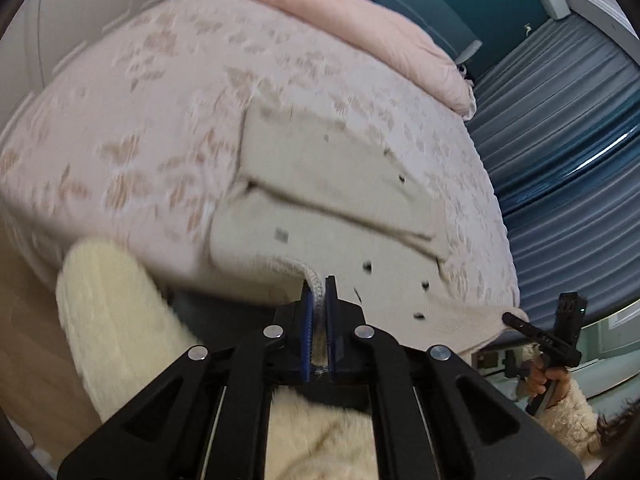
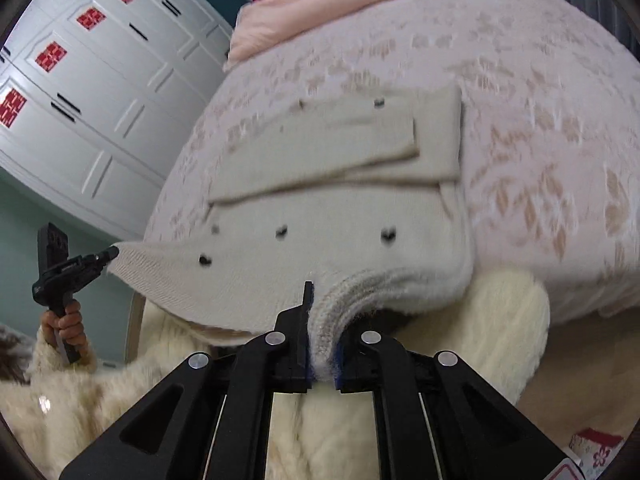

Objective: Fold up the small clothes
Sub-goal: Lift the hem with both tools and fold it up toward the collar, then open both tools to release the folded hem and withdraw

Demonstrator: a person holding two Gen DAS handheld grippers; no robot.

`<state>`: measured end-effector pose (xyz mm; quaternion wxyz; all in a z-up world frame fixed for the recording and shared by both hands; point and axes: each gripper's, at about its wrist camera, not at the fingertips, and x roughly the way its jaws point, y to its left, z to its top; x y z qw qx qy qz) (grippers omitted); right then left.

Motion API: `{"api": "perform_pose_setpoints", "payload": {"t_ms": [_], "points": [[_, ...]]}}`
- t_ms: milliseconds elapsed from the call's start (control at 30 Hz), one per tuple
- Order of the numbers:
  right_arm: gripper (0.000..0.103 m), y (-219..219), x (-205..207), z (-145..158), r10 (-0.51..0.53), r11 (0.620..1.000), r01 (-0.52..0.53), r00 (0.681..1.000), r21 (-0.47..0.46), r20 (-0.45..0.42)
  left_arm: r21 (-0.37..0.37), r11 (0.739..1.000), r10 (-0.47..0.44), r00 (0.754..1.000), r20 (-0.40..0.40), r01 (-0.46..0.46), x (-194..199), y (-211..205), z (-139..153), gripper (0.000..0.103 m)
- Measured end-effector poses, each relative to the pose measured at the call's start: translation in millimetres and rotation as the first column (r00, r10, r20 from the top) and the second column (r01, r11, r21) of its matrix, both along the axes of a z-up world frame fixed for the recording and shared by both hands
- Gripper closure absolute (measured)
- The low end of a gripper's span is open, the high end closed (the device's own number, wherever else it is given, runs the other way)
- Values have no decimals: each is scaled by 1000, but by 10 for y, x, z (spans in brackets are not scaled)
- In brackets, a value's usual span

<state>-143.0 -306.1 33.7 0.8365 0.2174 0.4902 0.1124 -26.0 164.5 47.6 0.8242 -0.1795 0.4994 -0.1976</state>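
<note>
Fingers (image 1: 308, 320) of the left gripper (image 1: 319, 292) are pinched nearly shut on the ribbed edge of a cream knit cardigan (image 1: 320, 184), only the thickness of the knit between them. That cardigan lies on the bed (image 1: 120, 120), its near edge lifted off the pink patterned cover, a sleeve folded across its body and dark buttons showing. Further right, the right gripper (image 2: 320, 308) has its fingers (image 2: 306, 320) likewise clamped on a thick ribbed bunch of the same edge (image 2: 340, 220).

Judging by this, the step in hand is a fold of the near edge over the body: both corners are held and raised. The next move seems to call for carrying both grips forward together, level, keeping the edge taut, then letting go once it lies flat.

No brand or label is readable; red paper cuttings on the wardrobe doors (image 2: 92, 18) are too small to make out.
</note>
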Motion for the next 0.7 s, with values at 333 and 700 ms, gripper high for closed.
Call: {"api": "perform_pose_setpoints", "payload": {"t_ms": [333, 700], "points": [[65, -340, 1265, -721, -353, 932, 358, 931, -46, 98, 195, 976, 78, 993, 84, -93, 1546, -529, -763, 69], [32, -186, 1329, -1045, -285, 931, 299, 954, -210, 93, 206, 978, -43, 998, 51, 32, 1690, -778, -1217, 17]]}}
